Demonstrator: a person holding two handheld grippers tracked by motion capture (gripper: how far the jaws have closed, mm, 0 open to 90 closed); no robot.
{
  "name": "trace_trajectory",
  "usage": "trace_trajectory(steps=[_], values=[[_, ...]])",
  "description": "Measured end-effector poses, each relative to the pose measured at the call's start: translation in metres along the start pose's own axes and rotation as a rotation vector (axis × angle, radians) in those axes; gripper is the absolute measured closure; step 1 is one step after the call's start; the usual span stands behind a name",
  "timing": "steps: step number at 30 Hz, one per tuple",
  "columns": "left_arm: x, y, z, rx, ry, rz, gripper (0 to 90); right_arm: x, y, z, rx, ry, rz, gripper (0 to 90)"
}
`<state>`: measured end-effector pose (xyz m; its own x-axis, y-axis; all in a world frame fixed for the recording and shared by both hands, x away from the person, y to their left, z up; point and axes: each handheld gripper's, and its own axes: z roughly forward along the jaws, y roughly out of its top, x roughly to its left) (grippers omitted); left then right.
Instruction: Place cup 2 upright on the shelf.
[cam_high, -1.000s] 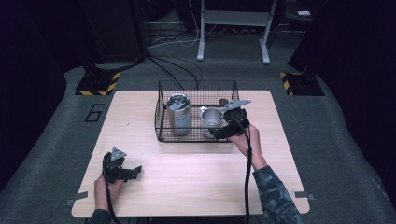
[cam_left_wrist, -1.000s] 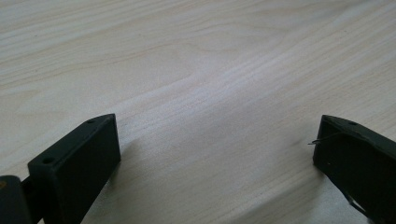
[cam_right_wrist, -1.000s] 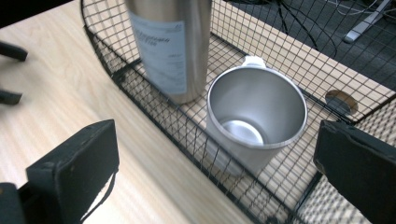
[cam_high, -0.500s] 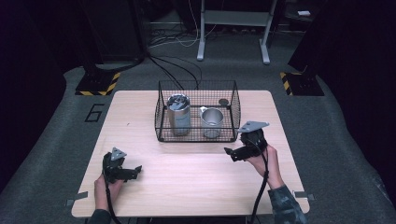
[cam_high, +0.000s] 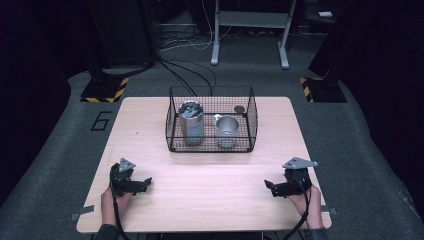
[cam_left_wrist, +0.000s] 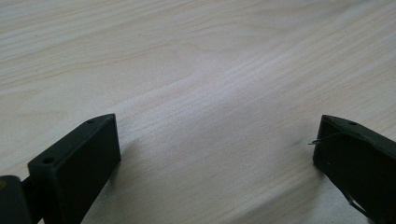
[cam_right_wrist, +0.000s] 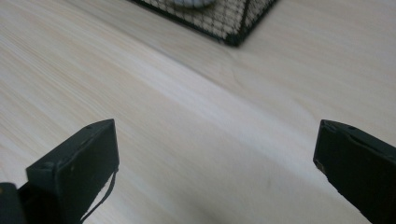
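A black wire basket (cam_high: 172, 122) stands at the back middle of the wooden table (cam_high: 210, 175). Inside it are a steel tumbler (cam_high: 191, 123), a steel mug (cam_high: 227, 128) and a small dark round lid (cam_high: 240, 108). My left gripper (cam_high: 145, 182) rests near the table's front left, open, with only bare wood between its jaws (cam_left_wrist: 210, 140). At the front right my right gripper (cam_high: 268, 186) rests on the table, open and holding nothing. A corner of the basket (cam_right_wrist: 233, 28) appears at the top of the right gripper view.
Bare wood lies between the two grippers and in front of the basket. Beyond the table are a dark floor, cables (cam_high: 190, 75), a metal stand (cam_high: 250, 35) and yellow-black striped blocks (cam_high: 107, 90).
My right gripper has left the basket's right side and moved back to the table's front right, now open and low. The left gripper has stayed put.
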<state>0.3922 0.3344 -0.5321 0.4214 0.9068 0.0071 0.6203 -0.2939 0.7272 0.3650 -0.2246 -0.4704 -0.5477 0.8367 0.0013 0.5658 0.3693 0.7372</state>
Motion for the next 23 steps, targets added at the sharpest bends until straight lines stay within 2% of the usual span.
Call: trace_trajectory(steps=[2, 6, 7, 8, 11, 12, 14, 23], values=[[0.000, 0.000, 0.000, 0.000, 0.000, 0.000, 0.5, -0.005, -0.016, 0.001, 0.008, -0.011, 0.028, 0.0], [0.000, 0.000, 0.000, 0.000, 0.000, 0.000, 0.5, -0.014, -0.045, 0.002, -0.013, -0.036, 0.098, 0.0], [0.000, 0.000, 0.000, 0.000, 0.000, 0.000, 0.5, -0.014, -0.045, 0.002, -0.013, -0.036, 0.098, 0.0], [0.000, 0.000, 0.000, 0.000, 0.000, -0.001, 0.5, -0.018, -0.056, 0.004, 0.007, -0.055, 0.126, 0.0], [0.000, 0.000, 0.000, 0.000, 0.000, -0.002, 0.5, -0.022, -0.065, 0.007, 0.014, -0.067, 0.135, 0.0], [0.000, 0.000, 0.000, 0.000, 0.000, -0.002, 0.5, -0.025, -0.072, 0.009, 0.019, -0.089, 0.139, 0.0], [0.000, 0.000, 0.000, 0.000, 0.000, -0.002, 0.4, -0.026, -0.073, 0.009, 0.029, -0.124, 0.114, 0.0], [0.000, 0.000, 0.000, 0.001, 0.002, -0.001, 0.4, -0.027, -0.072, 0.010, 0.030, -0.114, 0.109, 0.0]])
